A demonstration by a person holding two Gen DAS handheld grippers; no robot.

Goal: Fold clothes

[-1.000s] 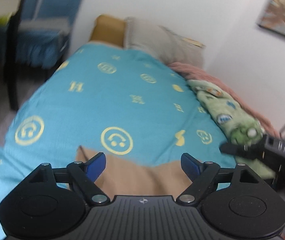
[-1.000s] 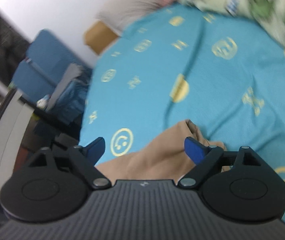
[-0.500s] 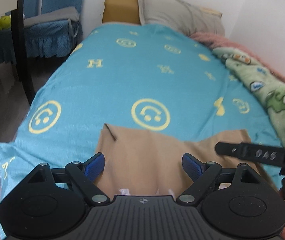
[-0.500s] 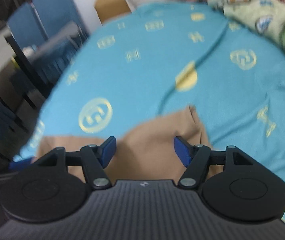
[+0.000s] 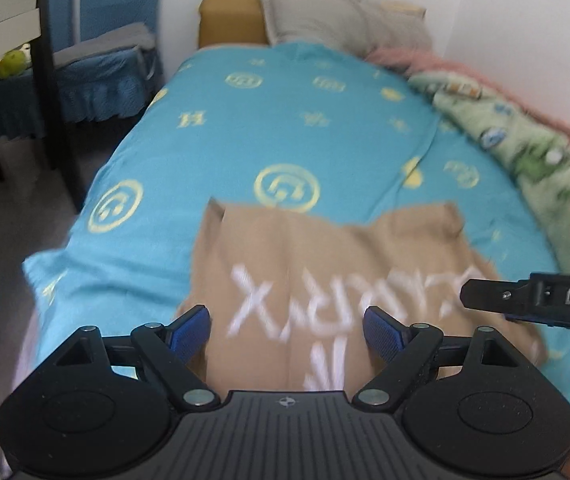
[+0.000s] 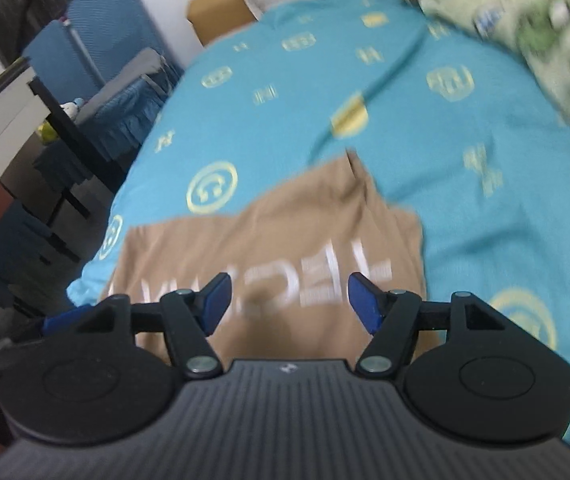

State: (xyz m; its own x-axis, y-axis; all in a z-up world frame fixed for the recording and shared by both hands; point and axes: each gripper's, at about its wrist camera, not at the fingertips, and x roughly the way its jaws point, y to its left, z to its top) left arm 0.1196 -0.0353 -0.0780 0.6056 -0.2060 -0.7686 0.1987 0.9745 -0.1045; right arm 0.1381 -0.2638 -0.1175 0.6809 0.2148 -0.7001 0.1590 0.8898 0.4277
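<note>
Tan shirt (image 5: 325, 264) flat on bed (image 5: 245, 140); left gripper (image 5: 287, 330), right gripper (image 6: 288, 300) agape above

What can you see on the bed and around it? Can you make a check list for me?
Surface: bed under a blue cover with yellow smiley faces and letters.
Job's things: brown shirt with white letters, spread fairly flat near the bed's foot, not yet folded.
Clutter: green blanket and pink blanket along the wall side; grey pillow at the head.
Grippers: left gripper open above the shirt, holding nothing; right gripper open above the shirt, holding nothing.
Cables: nothing seen.
Surroundings: blue chair beside the bed, small green toy, white wall.
</note>
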